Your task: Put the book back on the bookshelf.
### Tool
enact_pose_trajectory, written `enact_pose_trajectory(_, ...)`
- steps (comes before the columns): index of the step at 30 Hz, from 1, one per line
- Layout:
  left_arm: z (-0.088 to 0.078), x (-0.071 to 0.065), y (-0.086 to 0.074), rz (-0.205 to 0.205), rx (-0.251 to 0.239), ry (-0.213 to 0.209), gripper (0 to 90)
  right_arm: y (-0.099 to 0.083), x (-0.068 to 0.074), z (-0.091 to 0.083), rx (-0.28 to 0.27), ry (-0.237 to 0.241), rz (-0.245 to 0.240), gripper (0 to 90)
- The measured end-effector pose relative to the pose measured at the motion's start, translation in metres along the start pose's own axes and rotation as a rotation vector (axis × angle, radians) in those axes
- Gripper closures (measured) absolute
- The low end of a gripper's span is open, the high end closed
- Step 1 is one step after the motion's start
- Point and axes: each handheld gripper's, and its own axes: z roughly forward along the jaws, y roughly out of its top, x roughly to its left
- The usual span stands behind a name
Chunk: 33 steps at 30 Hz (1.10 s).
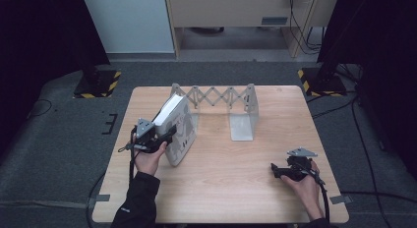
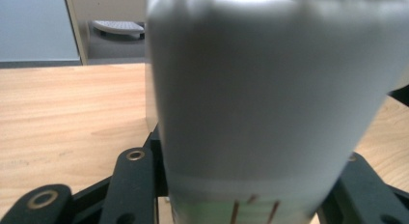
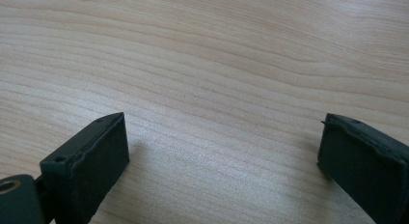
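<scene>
Here, at the left of the tabletop (image 1: 221, 159), my left tongs (image 1: 167, 136) clamp a thick white book (image 1: 175, 127), tilted, its cover print too blurred to read. Behind stands a grey expanding book rack (image 1: 231, 102). Near right, my right tongs (image 1: 275, 170) rest wide open, holding nothing.

My table, and what stands around it

Before me the wooden table (image 1: 221, 179) carries a metal rack (image 1: 231, 107) near its far edge, scissor bars joining two upright end plates. Beyond lies grey carpet (image 1: 59, 139), two striped stand bases (image 1: 97, 84), a pale cabinet (image 1: 236, 12) and dangling cables (image 1: 300, 26).
</scene>
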Motion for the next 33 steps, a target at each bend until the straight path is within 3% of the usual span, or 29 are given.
enact_pose_trajectory(13,0.013,-0.009,-0.005,0.024,-0.077,0.047,51.3,0.0,0.0,0.0,0.0,0.0,0.0,4.2)
enact_pose_trajectory(25,0.037,-0.013,-0.002,0.039,-0.12,0.093,51.4,0.0,0.0,0.0,0.003,0.003,0.0,4.0)
enact_pose_trajectory(29,0.039,-0.013,-0.003,0.038,-0.128,0.085,51.1,0.0,0.0,0.0,0.003,0.001,0.002,3.9)
enact_pose_trajectory(33,0.038,-0.01,-0.004,0.016,-0.109,0.036,48.5,0.0,0.0,0.0,0.003,0.001,0.002,3.9)
